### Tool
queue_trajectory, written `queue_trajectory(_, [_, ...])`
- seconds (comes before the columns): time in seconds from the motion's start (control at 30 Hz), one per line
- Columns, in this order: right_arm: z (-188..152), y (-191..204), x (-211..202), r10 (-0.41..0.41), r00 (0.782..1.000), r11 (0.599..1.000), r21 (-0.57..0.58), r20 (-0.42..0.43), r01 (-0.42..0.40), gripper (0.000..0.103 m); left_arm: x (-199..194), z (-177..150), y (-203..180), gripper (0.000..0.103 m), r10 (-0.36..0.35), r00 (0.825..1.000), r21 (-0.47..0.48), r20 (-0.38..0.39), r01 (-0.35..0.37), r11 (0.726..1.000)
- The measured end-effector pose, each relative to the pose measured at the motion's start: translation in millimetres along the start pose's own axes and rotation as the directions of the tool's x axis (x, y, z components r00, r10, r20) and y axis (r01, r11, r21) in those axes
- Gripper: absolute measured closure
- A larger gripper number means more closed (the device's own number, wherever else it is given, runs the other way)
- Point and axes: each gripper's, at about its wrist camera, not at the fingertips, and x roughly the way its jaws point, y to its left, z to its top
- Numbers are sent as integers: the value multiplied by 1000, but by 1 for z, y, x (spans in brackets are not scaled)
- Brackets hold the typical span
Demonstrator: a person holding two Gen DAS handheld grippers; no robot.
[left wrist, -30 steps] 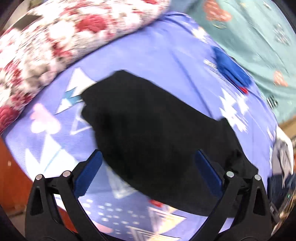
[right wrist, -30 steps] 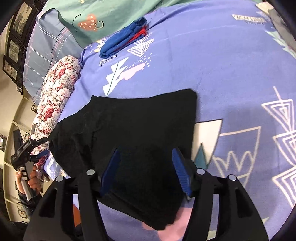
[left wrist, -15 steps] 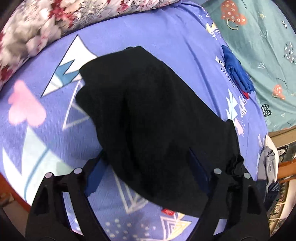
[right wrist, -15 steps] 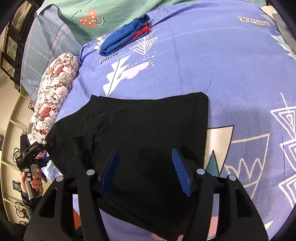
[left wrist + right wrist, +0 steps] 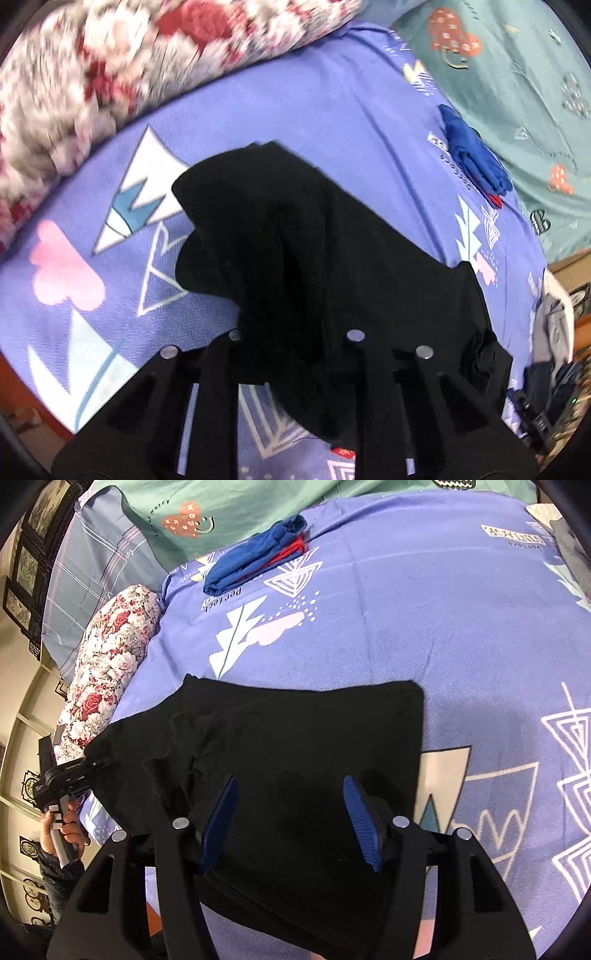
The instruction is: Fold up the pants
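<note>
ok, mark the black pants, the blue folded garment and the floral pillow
black pants [image 5: 303, 746], right wrist view, flat middle of the fabric
blue folded garment [image 5: 255, 557], right wrist view, middle of the top fold
floral pillow [image 5: 110, 672], right wrist view, middle of its side

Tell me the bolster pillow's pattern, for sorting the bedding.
Red and white floral bolster pillow, clearest in the right wrist view.

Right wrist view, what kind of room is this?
Most likely a bedroom: the black pants lie on a bed with a purple patterned sheet, a floral bolster pillow along its edge, and framed pictures on the wall.
</note>
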Motion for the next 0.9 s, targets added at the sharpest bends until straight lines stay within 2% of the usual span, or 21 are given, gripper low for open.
queue_trajectory(0.13, [-2, -4, -11, 14, 999, 1000, 6, 30, -14, 43, -28, 1, -27, 85, -7, 998, 71, 62, 3, 997])
queue_trajectory(0.23, [-6, -11, -19, 20, 999, 1000, 11, 44, -21, 43, -48, -4, -59, 85, -32, 993, 165, 111, 13, 986])
queue_trajectory(0.37, [-10, -22, -27, 22, 998, 999, 36, 57, -24, 43, -74, -20, -113, 85, -93, 983, 329, 156, 37, 944])
queue_trajectory(0.43, [-12, -28, -32, 24, 997, 999, 46, 74, -27, 43, -84, -33, -142, 85, -142, 978, 413, 152, 67, 908])
queue_trajectory(0.5, [-14, -32, -37, 23, 996, 998, 50, 88, -28, 43, -86, -47, -167, 85, -181, 975, 477, 128, 100, 873])
queue_trajectory(0.63, [-19, -41, -43, 33, 995, 998, 56, 95, -39, 43, -72, -82, -212, 85, -232, 972, 585, 24, 174, 792])
queue_trajectory(0.73, [-24, -47, -47, 35, 995, 997, 61, 93, -40, 43, -49, -102, -233, 85, -244, 967, 595, -74, 239, 767])
queue_trajectory(0.8, [-26, -50, -48, 34, 995, 997, 68, 91, -40, 43, -27, -116, -242, 79, -224, 965, 603, -139, 262, 754])
queue_trajectory(0.83, [-26, -52, -48, 32, 995, 997, 72, 89, -39, 43, -12, -124, -247, 71, -213, 961, 599, -178, 278, 751])
queue_trajectory(0.87, [-27, -52, -48, 33, 996, 996, 76, 88, -39, 43, -1, -130, -251, 53, -208, 956, 597, -208, 292, 747])
queue_trajectory(0.9, [-27, -53, -48, 34, 996, 996, 76, 87, -41, 43, 8, -137, -253, 45, -202, 950, 594, -237, 307, 744])
